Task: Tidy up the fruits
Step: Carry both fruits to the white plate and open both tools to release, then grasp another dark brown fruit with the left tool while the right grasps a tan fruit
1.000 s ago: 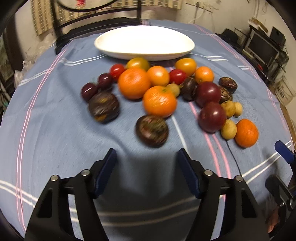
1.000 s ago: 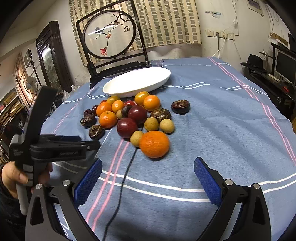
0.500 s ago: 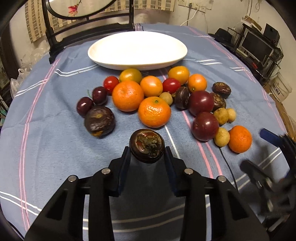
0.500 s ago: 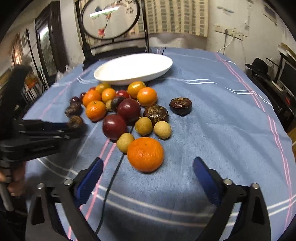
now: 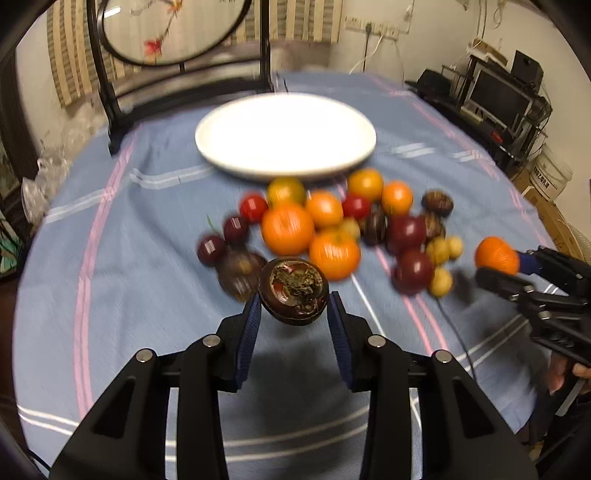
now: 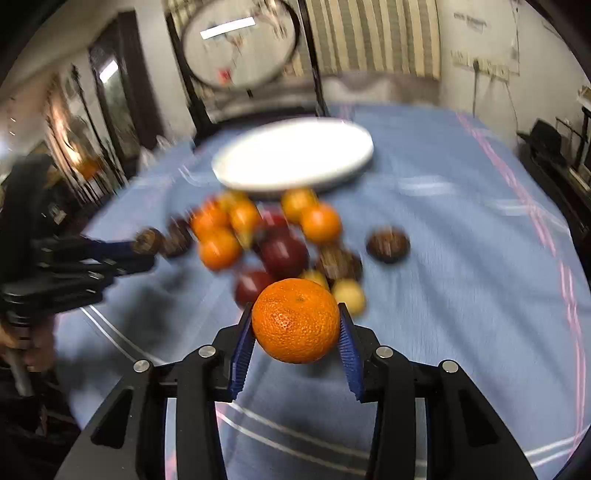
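Observation:
My left gripper [image 5: 294, 310] is shut on a dark wrinkled passion fruit [image 5: 293, 291] and holds it above the blue cloth. My right gripper [image 6: 295, 325] is shut on an orange mandarin [image 6: 295, 319], also lifted; it shows at the right of the left wrist view [image 5: 496, 255]. A pile of mandarins, red and dark fruits and small yellow ones [image 5: 332, 225] lies on the cloth in front of a white oval plate [image 5: 286, 136]. The plate [image 6: 295, 153] holds nothing.
A blue striped tablecloth [image 5: 110, 258] covers the round table. A black framed round screen [image 5: 177, 33] stands behind the plate. A thin black cable [image 5: 454, 332] runs across the cloth at the right. One dark fruit [image 6: 388, 243] lies apart on the right.
My left gripper closed on the passion fruit and lifted it. My right gripper closed on the near mandarin and lifted it off the cloth. Both views are blurred with motion.

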Available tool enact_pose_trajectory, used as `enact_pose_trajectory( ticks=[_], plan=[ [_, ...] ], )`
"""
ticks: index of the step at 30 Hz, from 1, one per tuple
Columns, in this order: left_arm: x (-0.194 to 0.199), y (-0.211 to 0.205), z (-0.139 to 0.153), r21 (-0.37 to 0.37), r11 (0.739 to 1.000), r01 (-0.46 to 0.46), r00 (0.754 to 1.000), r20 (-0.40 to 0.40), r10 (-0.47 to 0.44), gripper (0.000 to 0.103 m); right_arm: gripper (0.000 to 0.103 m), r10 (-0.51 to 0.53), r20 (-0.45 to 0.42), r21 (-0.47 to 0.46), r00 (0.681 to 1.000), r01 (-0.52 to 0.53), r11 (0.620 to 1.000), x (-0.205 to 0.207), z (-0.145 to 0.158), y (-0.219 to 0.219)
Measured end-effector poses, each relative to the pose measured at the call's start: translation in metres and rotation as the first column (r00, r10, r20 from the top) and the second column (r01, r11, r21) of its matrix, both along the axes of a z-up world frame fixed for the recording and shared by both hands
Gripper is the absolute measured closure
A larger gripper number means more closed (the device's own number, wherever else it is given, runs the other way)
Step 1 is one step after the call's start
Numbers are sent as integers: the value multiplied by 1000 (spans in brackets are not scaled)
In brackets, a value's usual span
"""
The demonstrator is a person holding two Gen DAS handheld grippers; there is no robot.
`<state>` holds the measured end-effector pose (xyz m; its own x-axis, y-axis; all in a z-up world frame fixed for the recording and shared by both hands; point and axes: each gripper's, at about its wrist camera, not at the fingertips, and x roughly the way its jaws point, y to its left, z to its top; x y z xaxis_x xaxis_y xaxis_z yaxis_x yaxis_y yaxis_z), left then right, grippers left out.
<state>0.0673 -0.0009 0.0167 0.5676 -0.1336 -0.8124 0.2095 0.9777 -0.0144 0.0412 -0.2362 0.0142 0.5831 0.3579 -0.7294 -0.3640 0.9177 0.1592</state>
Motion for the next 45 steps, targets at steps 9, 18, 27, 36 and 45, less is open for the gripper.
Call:
enact_pose_trajectory(
  ticks=[9, 18, 27, 36, 45],
  plan=[
    [91, -9, 38, -20, 1000, -8, 999, 36, 9, 67, 60, 73, 137, -49, 988, -67, 997, 88, 40, 61],
    [189, -12, -17, 7, 997, -81, 992, -97, 81, 67, 59, 21, -87, -111, 996, -30, 993, 187, -16, 85],
    [166, -4, 3, -29, 993, -115, 993, -41, 114, 35, 37, -6, -28, -78, 1000, 4, 997, 163, 0, 69],
    [61, 14, 20, -19, 994, -112, 991, 76, 113, 13, 26, -15, 46, -73, 999, 18, 997, 55, 9, 25],
    [-11, 19, -27, -1, 992, -129, 992, 11, 129, 14, 24, -75, -68, -16, 995, 74, 997, -8, -29, 7]
  ],
)
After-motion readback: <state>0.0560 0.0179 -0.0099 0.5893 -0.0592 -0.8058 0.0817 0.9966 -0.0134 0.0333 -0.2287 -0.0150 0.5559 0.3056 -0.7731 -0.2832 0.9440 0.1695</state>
